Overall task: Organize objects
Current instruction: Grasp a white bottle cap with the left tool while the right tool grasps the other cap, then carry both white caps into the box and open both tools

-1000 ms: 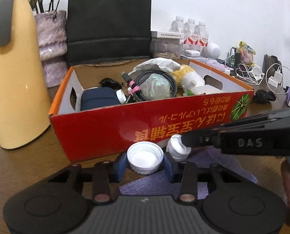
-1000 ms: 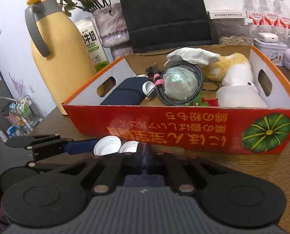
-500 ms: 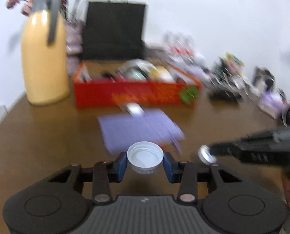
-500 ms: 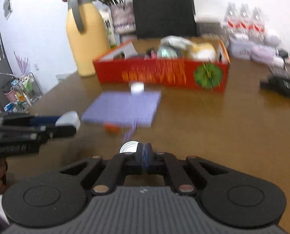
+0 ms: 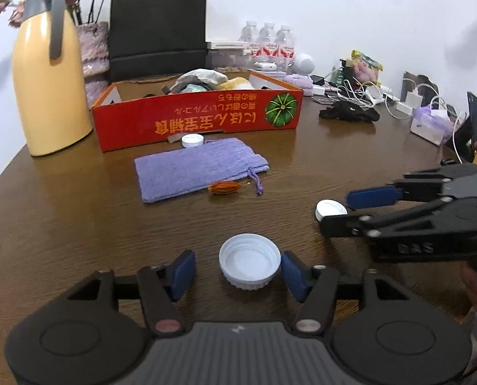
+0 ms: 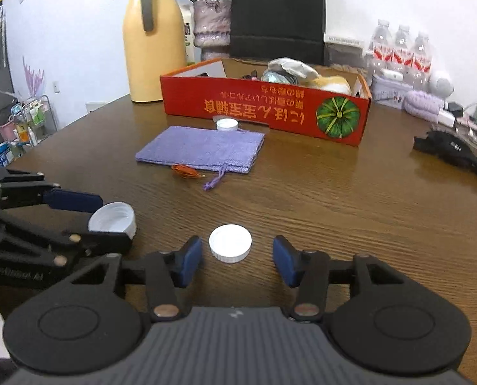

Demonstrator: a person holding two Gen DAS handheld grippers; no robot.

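Left wrist view: the left gripper has just been opening, and its jaws now stand apart around a white cap that lies hollow side up on the table. The right pad is at or just beside the cap's rim; the left pad is clear of it, so nothing is gripped. To the right, the right gripper reaches in from the side with a second cap between its fingers. Farther back lie a purple pouch, a small orange thing at its near edge, a third cap at its far edge, and the red box full of odds and ends. A yellow jug stands left of the box.

Right wrist view: the right gripper has also just been opening. Its jaws stand wide, with the second cap lying flat side up between them, touching neither pad. At left, the left gripper has the hollow cap between its fingers. The pouch, third cap and box lie beyond.
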